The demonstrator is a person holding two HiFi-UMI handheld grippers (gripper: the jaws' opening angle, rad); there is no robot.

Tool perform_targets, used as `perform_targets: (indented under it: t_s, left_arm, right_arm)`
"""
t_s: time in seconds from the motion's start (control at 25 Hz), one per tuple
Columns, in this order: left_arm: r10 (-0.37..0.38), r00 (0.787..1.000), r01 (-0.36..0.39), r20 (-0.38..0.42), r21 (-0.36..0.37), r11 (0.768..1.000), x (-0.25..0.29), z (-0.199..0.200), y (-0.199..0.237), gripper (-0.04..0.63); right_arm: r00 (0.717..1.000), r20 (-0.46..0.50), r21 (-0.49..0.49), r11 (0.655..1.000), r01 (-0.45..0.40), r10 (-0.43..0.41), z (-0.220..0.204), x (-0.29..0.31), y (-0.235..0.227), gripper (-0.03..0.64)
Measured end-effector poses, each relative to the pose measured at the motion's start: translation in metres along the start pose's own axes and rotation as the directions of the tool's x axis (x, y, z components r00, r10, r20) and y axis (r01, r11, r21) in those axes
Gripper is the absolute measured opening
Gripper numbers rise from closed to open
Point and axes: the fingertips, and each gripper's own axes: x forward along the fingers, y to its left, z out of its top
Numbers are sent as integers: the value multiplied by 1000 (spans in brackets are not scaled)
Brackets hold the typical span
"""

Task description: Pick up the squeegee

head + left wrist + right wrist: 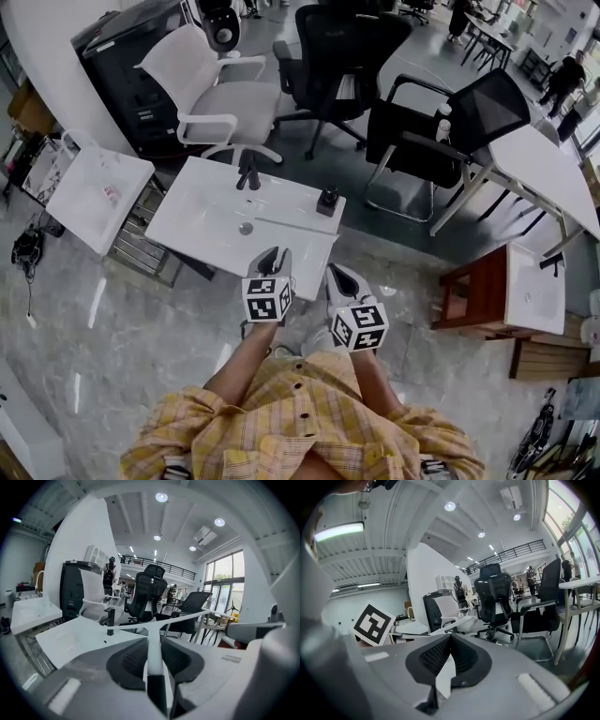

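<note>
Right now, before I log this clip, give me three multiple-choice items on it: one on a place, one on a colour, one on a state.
1. Where does the black tap stand?
A. on the white sink
B. on the floor
C. on a chair seat

2. What colour is the person's shirt?
A. plain blue
B. yellow check
C. red

3. How is the left gripper?
A. open and empty
B. out of every view
C. shut on the squeegee

Answers:
1 A: the tap rises from the sink's far edge in the head view.
2 B: yellow checks show on the shoulders and back.
3 C: the left gripper view shows the squeegee's handle clamped between the pads, with its blade running across in front.
</note>
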Motion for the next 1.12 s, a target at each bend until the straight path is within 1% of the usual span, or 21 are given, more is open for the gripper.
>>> perform_targets:
  t_s: [0.24, 0.4, 0.64, 1.12]
  left_arm:
    - [12, 999, -13, 52, 24, 1000, -23, 24, -11, 97]
    - [13, 997, -16, 81, 37, 999, -34, 32, -18, 97]
    - [18, 994, -22, 112, 34, 999, -50, 33, -21, 97]
    - [3, 992, -9, 126, 50, 999, -61, 26, -28, 97]
  right_arm:
    - [1000, 14, -16, 1000, 5, -5, 12, -9, 4, -2]
    - [999, 33, -24, 1000, 9, -8, 18, -13, 7, -2]
    - [999, 41, -36, 999, 3, -2, 22, -20, 18, -3]
    - [998, 68, -33, 999, 11, -9, 21, -31, 25, -3]
